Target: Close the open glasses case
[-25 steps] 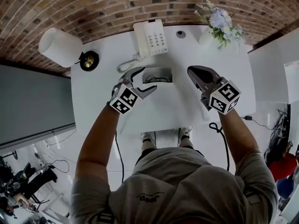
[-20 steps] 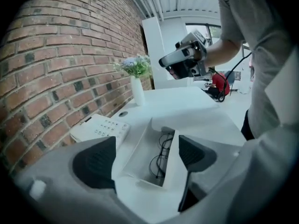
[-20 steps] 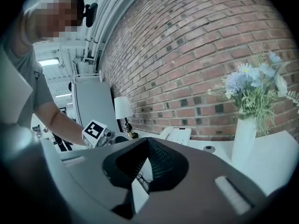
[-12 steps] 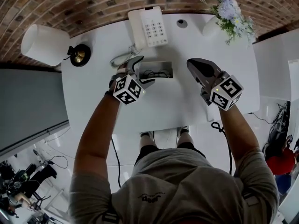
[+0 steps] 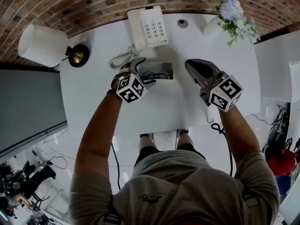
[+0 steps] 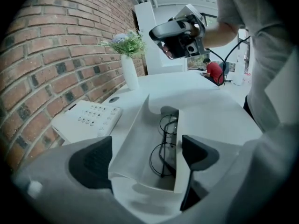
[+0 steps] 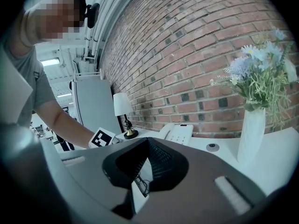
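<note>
The white glasses case (image 5: pixel 161 67) lies open on the white desk (image 5: pixel 93 97), its lid (image 6: pixel 133 139) standing up and dark-rimmed glasses (image 6: pixel 164 146) inside. My left gripper (image 5: pixel 146 72) is open at the case's left end. In the left gripper view the left gripper (image 6: pixel 145 158) has one pad on each side of the case's near end, and contact cannot be told. My right gripper (image 5: pixel 189 63) hovers to the right of the case, apart from it, shut on nothing. In the right gripper view, part of the case (image 7: pixel 138 190) shows below the closed tips of the right gripper (image 7: pixel 148 146).
A white telephone (image 5: pixel 147 27) sits just behind the case, its cord curling left. A white lamp (image 5: pixel 41 45) with a brass base (image 5: pixel 77 56) stands at the back left, a vase of flowers (image 5: pixel 230 14) at the back right. The brick wall runs behind the desk.
My left gripper has moved forward to the case, whose near end now sits between the jaws. The right gripper has hardly moved.
</note>
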The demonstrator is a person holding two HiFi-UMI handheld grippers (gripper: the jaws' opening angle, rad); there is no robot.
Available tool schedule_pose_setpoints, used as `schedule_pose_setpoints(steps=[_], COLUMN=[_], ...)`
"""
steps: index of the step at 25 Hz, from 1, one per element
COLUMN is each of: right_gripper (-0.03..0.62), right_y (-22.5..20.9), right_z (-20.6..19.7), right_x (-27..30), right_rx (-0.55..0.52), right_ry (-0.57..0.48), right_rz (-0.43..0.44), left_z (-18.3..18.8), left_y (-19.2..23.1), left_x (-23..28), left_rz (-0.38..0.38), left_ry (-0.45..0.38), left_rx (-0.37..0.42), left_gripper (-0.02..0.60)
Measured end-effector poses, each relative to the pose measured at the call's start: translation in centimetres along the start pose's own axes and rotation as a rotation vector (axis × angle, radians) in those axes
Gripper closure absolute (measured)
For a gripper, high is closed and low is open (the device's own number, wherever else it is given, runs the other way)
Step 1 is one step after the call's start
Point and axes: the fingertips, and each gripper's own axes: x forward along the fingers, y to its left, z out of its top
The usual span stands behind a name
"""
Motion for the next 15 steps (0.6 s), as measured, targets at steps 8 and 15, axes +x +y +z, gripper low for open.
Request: schedule_pose_setpoints(steps=[8, 15], right_gripper=[0.585, 0.585], right_y=[0.23, 0.85], right_z=[-0.06, -0.18], right_x=[-0.16, 0.02], right_rx=[0.0, -0.001], right_ry=[0.006, 0.01], right_rz=[0.003, 0.015], left_z=[-0.04, -0.17], left_y=[-0.07, -0.49], left_x=[0.01, -0.28], left_rz=[-0.009, 0.039], left_ry=[0.007, 0.009], left_rx=[-0.012, -0.016], left_gripper=[0.119, 0.162])
